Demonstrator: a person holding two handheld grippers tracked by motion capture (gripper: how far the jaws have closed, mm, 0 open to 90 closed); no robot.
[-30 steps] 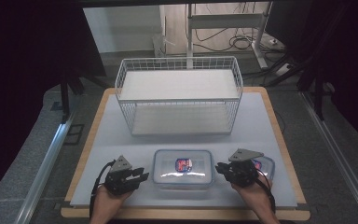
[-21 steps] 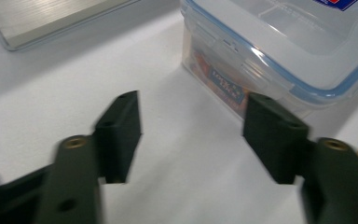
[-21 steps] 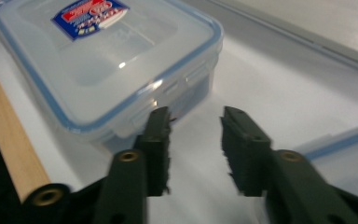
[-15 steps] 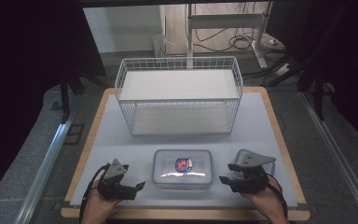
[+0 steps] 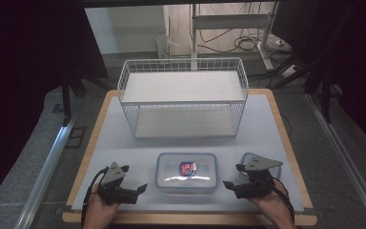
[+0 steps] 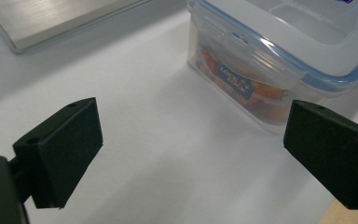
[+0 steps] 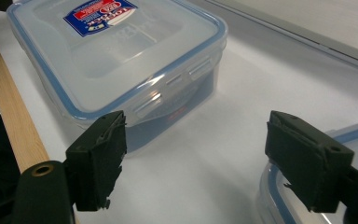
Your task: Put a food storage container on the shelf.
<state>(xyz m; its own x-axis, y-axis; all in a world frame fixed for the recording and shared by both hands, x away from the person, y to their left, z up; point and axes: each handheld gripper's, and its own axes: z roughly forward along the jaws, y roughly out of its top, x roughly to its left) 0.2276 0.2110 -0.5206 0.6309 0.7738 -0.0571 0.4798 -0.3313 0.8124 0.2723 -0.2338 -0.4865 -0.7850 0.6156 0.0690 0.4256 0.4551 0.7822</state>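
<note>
- While the lidded container [image 5: 186, 172] sits on the mat in front of the wire basket [image 5: 183, 98], nothing is gripped.
- Left gripper [image 5: 136, 191] and right gripper [image 5: 232, 185] flank it, jaws just opened wide, empty.
- Any further handling looks left to do.

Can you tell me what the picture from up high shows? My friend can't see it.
A clear plastic box with a blue-edged lid sits on a white table, with an open gripper on each side: the left gripper and the right gripper, neither touching it. Behind stands a white wire basket.
</note>
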